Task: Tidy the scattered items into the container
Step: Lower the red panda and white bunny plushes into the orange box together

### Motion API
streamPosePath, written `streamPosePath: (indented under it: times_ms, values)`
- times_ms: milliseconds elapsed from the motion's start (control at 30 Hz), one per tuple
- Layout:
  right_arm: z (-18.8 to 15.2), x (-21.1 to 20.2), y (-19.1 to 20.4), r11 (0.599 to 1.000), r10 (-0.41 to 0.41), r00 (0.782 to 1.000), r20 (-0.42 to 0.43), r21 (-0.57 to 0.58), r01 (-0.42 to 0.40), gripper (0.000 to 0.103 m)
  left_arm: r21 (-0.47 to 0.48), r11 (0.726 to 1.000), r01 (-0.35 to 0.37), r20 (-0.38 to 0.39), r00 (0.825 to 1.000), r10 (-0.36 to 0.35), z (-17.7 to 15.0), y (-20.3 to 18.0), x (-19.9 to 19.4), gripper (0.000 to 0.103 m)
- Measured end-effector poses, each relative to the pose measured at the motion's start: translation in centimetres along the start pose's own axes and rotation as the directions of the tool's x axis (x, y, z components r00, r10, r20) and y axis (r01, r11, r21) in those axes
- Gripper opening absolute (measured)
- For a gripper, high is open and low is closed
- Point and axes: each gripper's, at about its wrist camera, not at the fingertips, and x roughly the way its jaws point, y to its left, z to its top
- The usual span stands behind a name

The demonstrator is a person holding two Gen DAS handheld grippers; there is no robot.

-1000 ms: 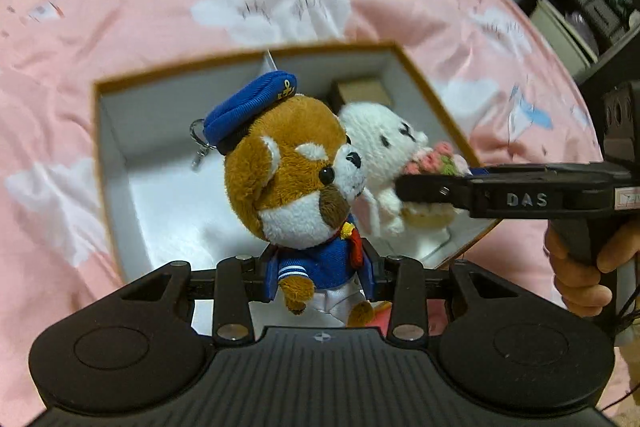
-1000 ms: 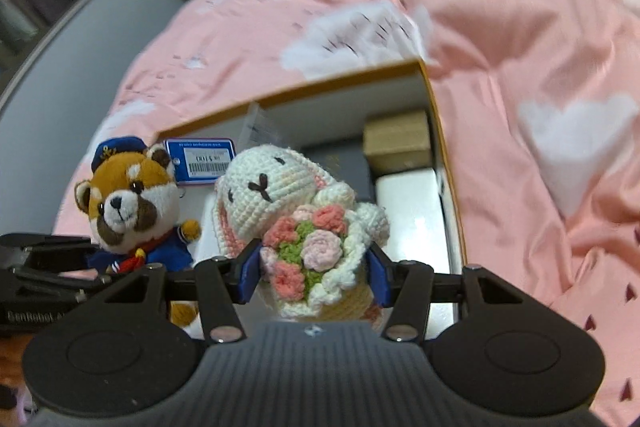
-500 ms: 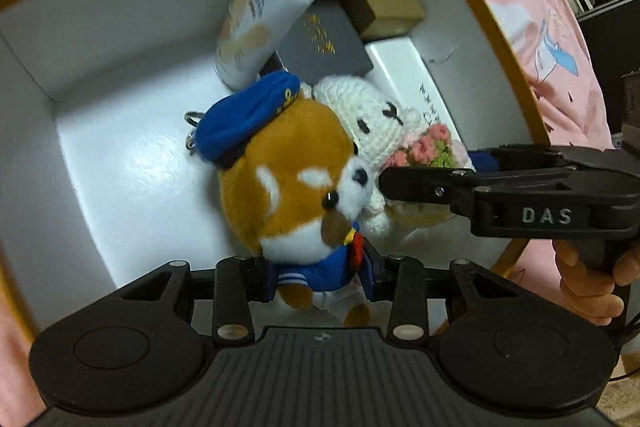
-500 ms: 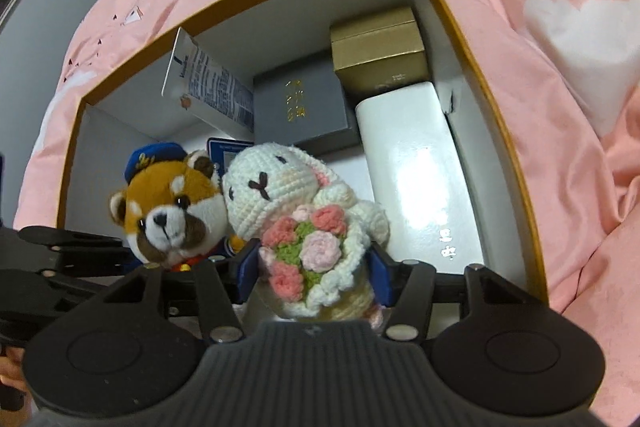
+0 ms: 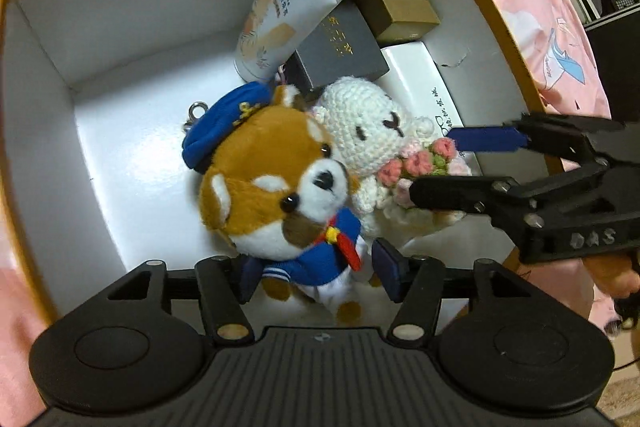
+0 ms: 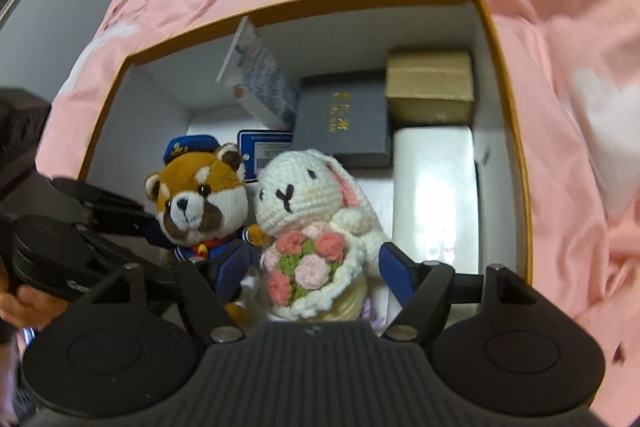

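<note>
Both tongs opening over box on bed. Left tongs straddle dog toy, pads clear. Right tongs straddle rabbit toy, pads clear. Toys side by side inside box.

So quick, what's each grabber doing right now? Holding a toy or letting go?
Left gripper: jaws opening, pads off the brown plush sailor dog between them.
Right gripper: jaws opening, white crocheted bunny with bouquet between them, released.

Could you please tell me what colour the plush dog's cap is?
Blue, clearest in the left wrist view: the plush dog's cap.
</note>
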Motion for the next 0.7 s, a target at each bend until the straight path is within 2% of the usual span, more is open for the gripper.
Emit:
streamPosePath:
  times_ms: [167,400,467,567,700]
  values:
    - [1.4,1.2,0.2,0.996,0.015,1.0,-0.013,-0.086,-0.016,0.074,-0.025,1.0,-0.009,0.031,0.999,0.009,-0.1,0.0,-0.8,0.068]
    - [2.7,3.8,0.1,0.993,0.018,0.999,-0.048,-0.113,-0.023,0.071,-0.087,0.995,-0.048,0.103,0.993,0.057,-0.5,-0.3,-1.1,0.068]
    - [2.6,4.2,0.0,0.994,0.041,0.997,-0.065,-0.094,-0.047,0.059,-0.097,0.994,-0.058,0.12,0.99,0.07,-0.6,-0.4,-1.3,0.068]
    - [2.3,3.8,-0.2,0.997,0.04,0.998,-0.056,-0.058,-0.043,0.051,-0.114,0.992,-0.048,0.152,0.986,0.065,-0.7,-0.5,-1.9,0.068]
    - [1.7,1.7,-1.1,0.998,0.017,1.0,-0.009,0.055,-0.017,0.044,-0.124,0.992,-0.016,0.163,0.986,0.036,-0.6,-0.1,-2.1,0.068]
